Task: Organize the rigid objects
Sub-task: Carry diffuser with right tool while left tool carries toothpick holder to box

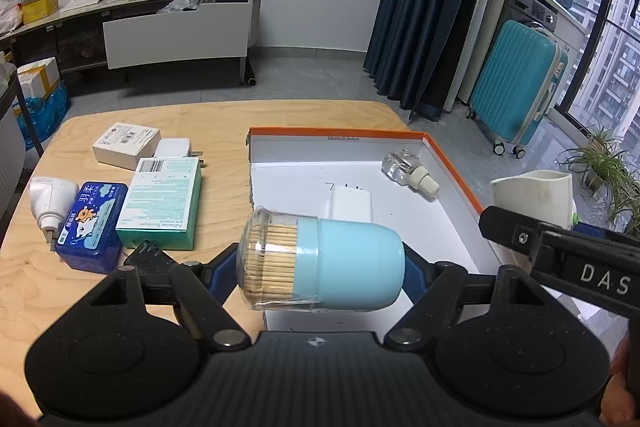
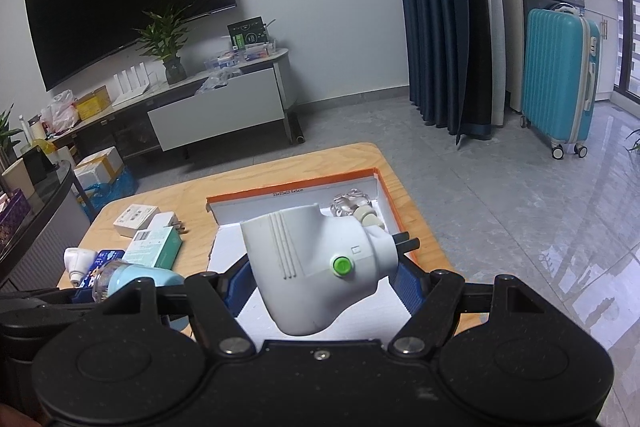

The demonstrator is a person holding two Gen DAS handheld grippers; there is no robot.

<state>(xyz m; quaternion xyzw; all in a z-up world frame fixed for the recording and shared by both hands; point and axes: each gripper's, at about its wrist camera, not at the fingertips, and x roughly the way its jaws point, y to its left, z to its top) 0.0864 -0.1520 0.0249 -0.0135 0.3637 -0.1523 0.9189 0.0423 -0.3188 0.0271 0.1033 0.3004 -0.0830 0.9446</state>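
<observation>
A: Start at the table's left. What lies there?

B: On the wooden table (image 1: 224,115), a white plug-in device (image 1: 50,201) at the far left, then a blue box (image 1: 91,223) with a cartoon and Chinese characters, a teal-and-white carton (image 1: 162,203) with tiny print I cannot make out, and behind them a white box (image 1: 126,145) beside a white charger (image 1: 176,149).

A: And the left gripper (image 1: 320,263)?

B: It is clamped end to end on a toothpick holder (image 1: 320,261), clear dome to the left, pale blue body to the right, held over the near edge of the orange-rimmed white box (image 1: 448,157). The holder hides part of a flat white adapter (image 1: 352,203) and some handwriting on the box floor.

A: What else is in the box?

B: A clear bottle with a cream cap (image 1: 408,173), lying near the far right corner. The far rim carries small printed dimensions, too fine to read.

A: The right side?

B: The right gripper (image 2: 320,275) grips a white vaporizer plug (image 2: 316,263) with a green button, prongs pointing right, above the box. In the left wrist view its finger (image 1: 560,251) cuts in, showing "DAS".
</observation>
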